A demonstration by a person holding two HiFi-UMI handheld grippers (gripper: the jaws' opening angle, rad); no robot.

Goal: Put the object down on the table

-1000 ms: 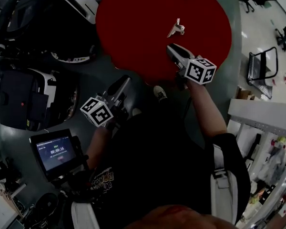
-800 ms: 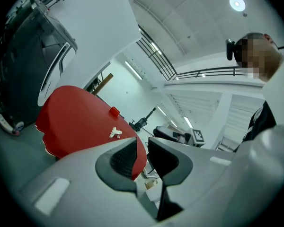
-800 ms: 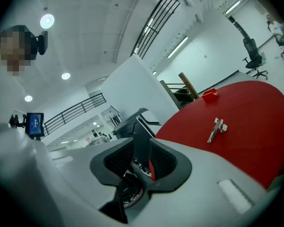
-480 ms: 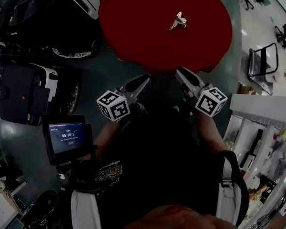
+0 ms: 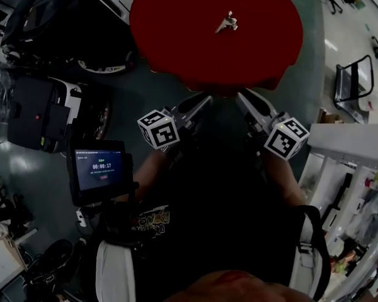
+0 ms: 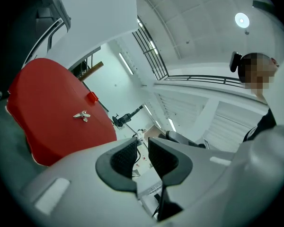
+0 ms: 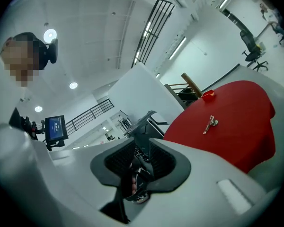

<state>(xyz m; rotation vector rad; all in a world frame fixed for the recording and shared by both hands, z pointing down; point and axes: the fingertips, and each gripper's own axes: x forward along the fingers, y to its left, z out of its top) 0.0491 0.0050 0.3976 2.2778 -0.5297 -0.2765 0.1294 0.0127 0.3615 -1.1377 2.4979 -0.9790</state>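
Object [image 5: 227,24] lay on tabletop [image 5: 176,43]; left claw [image 5: 205,98] was slightly open and empty, right claw [image 5: 244,96] had just been narrowing on nothing; a careless return reach might have knocked it

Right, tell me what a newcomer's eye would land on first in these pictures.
The round red table fills the top of the head view, the one strong colour in a dim, grey room. A small silvery metal object lies on it, toward its far side. At the left of the same view, a small lit screen glows beside the person's body.
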